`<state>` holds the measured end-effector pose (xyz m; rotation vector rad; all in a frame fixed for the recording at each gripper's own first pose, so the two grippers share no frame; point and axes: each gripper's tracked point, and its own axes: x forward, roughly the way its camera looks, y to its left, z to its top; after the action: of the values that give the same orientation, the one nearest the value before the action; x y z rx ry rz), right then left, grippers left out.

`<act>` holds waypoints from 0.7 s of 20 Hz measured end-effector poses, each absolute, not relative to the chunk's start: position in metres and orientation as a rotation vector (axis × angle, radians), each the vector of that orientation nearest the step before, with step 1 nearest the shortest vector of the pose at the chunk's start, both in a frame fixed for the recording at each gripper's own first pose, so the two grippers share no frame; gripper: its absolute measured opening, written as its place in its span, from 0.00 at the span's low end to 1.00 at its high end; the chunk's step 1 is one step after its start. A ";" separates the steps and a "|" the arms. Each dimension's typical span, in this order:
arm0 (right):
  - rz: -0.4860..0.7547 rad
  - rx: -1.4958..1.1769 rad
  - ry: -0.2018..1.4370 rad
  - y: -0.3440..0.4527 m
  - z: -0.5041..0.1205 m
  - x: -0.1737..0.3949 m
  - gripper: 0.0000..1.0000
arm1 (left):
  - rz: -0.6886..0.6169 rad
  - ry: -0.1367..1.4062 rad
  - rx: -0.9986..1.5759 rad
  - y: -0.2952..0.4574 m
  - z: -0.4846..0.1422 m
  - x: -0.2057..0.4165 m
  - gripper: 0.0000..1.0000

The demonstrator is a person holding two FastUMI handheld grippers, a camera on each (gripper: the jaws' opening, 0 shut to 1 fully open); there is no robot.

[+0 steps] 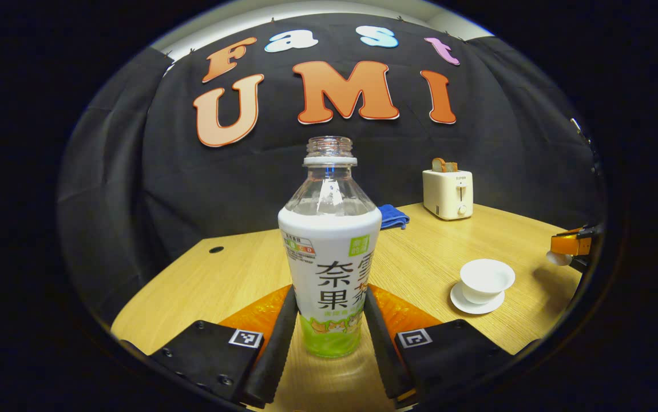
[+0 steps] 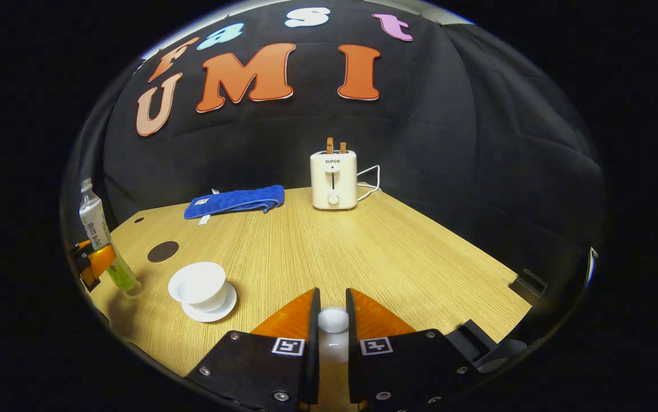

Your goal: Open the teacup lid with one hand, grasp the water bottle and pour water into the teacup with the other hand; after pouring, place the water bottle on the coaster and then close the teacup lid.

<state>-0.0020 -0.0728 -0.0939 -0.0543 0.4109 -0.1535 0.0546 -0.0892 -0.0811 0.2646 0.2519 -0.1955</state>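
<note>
- My left tongs (image 1: 329, 337) clamp the uncapped clear plastic water bottle (image 1: 329, 252), upright.
- My right tongs (image 2: 333, 320) pinch the white teacup lid's knob (image 2: 333, 319).
- Open white porcelain teacup (image 2: 198, 284) sits on its saucer.
- Cream toaster (image 2: 333, 179) and blue cloth (image 2: 234, 200) stand well behind on the wooden surface (image 2: 363, 252).

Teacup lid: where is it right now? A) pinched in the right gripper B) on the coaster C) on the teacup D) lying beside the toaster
A. In the right gripper view the right gripper is closed on the white knob of the teacup lid, and the teacup sits uncovered on its saucer.
</note>
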 end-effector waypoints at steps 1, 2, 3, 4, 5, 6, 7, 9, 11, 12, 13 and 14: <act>-0.153 -0.054 0.411 -0.073 -0.094 -0.002 0.21 | -0.200 0.240 0.298 -0.090 -0.074 0.054 0.70; -0.151 -0.053 0.414 -0.072 -0.093 -0.002 0.21 | -0.207 0.232 0.342 -0.093 -0.069 0.056 0.70; -0.149 -0.052 0.417 -0.070 -0.095 -0.003 0.17 | -0.210 0.226 0.388 -0.096 -0.064 0.057 0.71; -0.147 -0.050 0.418 -0.068 -0.094 -0.003 0.21 | -0.220 0.222 0.423 -0.099 -0.061 0.059 0.70; -0.144 -0.049 0.418 -0.068 -0.094 -0.004 0.21 | -0.232 0.215 0.451 -0.103 -0.058 0.060 0.70; -0.142 -0.048 0.416 -0.067 -0.093 -0.003 0.21 | -0.248 0.209 0.481 -0.107 -0.055 0.063 0.69; -0.141 -0.047 0.416 -0.067 -0.093 -0.004 0.21 | -0.266 0.197 0.520 -0.113 -0.052 0.066 0.69; -0.138 -0.043 0.424 -0.066 -0.095 -0.004 0.21 | -0.286 0.198 0.627 -0.119 -0.051 0.071 0.70; -0.136 -0.040 0.425 -0.066 -0.094 -0.005 0.21 | -0.322 0.203 0.706 -0.130 -0.054 0.077 0.70; -0.137 -0.040 0.424 -0.067 -0.093 -0.005 0.21 | -0.342 0.203 0.735 -0.136 -0.054 0.079 0.71; -0.138 -0.038 0.424 -0.068 -0.094 -0.005 0.21 | -0.358 0.199 0.773 -0.141 -0.053 0.081 0.71; -0.139 -0.037 0.425 -0.069 -0.093 -0.006 0.21 | -0.362 0.195 0.814 -0.143 -0.052 0.085 0.71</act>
<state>-0.0060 -0.0694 -0.0930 -0.0368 0.4254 -0.1390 0.0849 -0.1428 -0.0519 0.8136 0.1953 -0.3624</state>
